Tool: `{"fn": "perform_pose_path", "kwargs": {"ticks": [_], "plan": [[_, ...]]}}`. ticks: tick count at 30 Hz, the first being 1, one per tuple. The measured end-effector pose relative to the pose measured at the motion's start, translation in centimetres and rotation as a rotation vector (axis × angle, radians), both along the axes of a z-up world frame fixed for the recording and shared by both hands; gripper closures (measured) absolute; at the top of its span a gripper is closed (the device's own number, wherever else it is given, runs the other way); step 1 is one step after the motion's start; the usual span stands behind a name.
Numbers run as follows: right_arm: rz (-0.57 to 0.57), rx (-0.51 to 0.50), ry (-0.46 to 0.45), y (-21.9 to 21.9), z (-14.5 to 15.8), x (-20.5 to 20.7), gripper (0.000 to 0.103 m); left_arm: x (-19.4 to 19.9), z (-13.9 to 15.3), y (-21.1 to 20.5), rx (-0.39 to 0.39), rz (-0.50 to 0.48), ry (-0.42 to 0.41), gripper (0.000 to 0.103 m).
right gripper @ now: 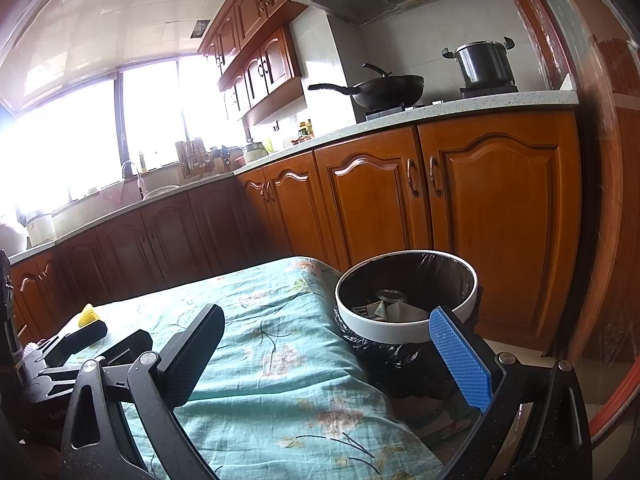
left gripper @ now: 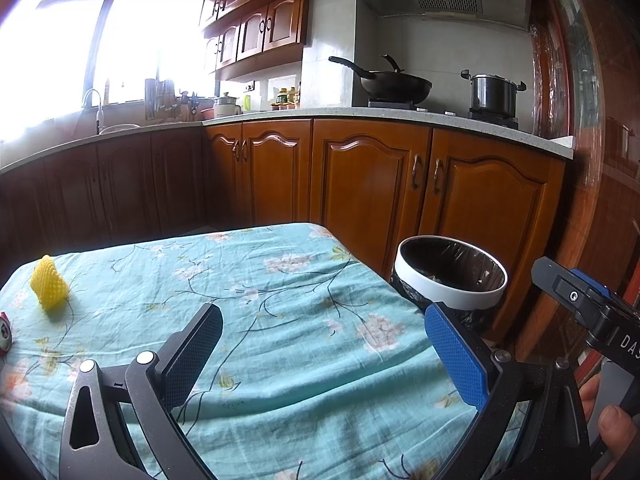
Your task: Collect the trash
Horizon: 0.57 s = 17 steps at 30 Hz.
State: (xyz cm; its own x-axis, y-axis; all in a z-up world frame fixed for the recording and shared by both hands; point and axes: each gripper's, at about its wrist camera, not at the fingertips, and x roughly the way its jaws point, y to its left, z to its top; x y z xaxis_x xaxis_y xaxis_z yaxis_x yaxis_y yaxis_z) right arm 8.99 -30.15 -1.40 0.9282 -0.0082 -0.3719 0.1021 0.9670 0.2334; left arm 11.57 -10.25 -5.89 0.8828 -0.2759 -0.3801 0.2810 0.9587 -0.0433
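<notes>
A yellow foam fruit net (left gripper: 49,283) stands on the teal floral tablecloth (left gripper: 280,292) at the far left; it also shows in the right wrist view (right gripper: 88,315). A red can (left gripper: 5,334) lies at the left edge. A white-rimmed trash bin (left gripper: 452,276) with a black liner stands off the table's right corner; in the right wrist view the bin (right gripper: 404,330) holds paper scraps. My left gripper (left gripper: 324,344) is open and empty over the cloth. My right gripper (right gripper: 328,344) is open and empty, its blue finger near the bin rim.
Wooden kitchen cabinets (left gripper: 360,184) run behind the table, with a wok (left gripper: 394,82) and a pot (left gripper: 494,94) on the stove. A sink and tap (left gripper: 96,108) sit under the bright window. A wooden door frame (left gripper: 580,120) stands at the right.
</notes>
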Motion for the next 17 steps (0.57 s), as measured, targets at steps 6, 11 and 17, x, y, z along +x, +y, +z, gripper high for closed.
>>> {"fn": "perform_pose_path", "kwargs": {"ticks": [6,11,17], "plan": [[0.002,0.005,0.000,0.16,0.09,0.27,0.000,0.09,-0.03,0.05,-0.003,-0.007,0.002,0.001],[0.007,0.006,0.003,0.22,0.07,0.41,0.000,0.27,0.09,0.15,-0.008,-0.012,0.010,0.001],[0.010,0.010,0.012,0.17,-0.05,0.79,0.000,0.64,0.10,0.36,-0.015,-0.016,0.027,0.001]]}}
